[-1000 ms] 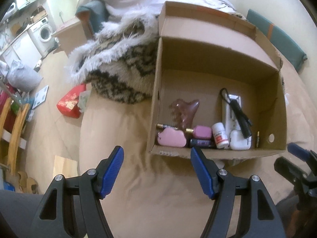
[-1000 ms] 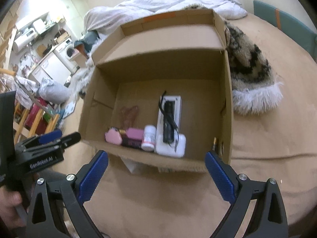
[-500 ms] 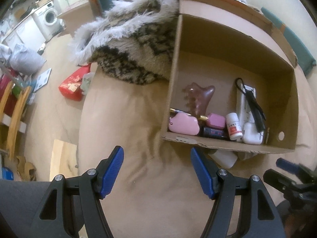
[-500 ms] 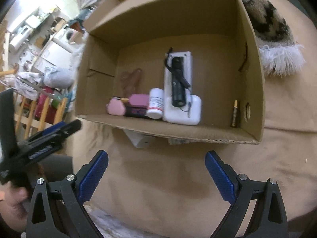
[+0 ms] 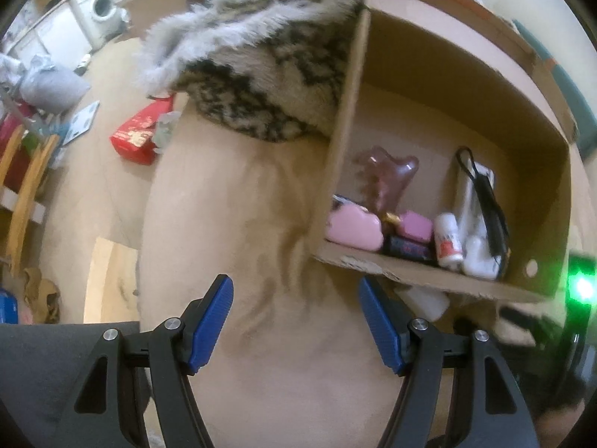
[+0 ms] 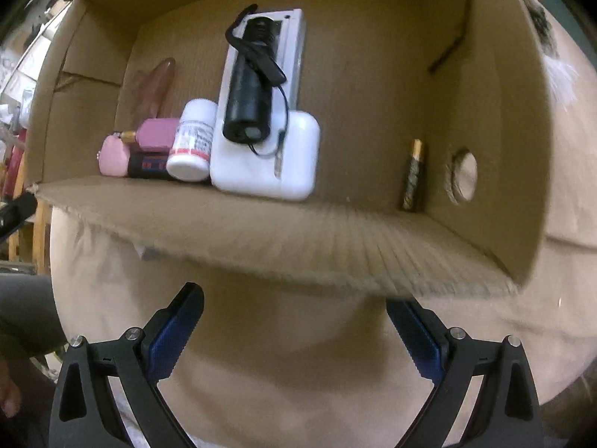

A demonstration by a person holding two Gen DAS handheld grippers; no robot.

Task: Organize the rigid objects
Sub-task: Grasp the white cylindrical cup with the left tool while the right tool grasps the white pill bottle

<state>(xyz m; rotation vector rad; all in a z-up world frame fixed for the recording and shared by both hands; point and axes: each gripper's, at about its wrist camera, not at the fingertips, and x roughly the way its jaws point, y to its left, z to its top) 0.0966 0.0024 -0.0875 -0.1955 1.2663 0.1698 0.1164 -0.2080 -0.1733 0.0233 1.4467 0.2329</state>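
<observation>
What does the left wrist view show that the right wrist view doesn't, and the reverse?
Left wrist only: a furry blanket against the box's outer wall, a red packet and a washing machine beyond the bed. Right wrist only: a battery standing in the box's corner. Both: the cardboard box, the white bottle, the black flashlight, and open, empty grippers, left and right.
</observation>
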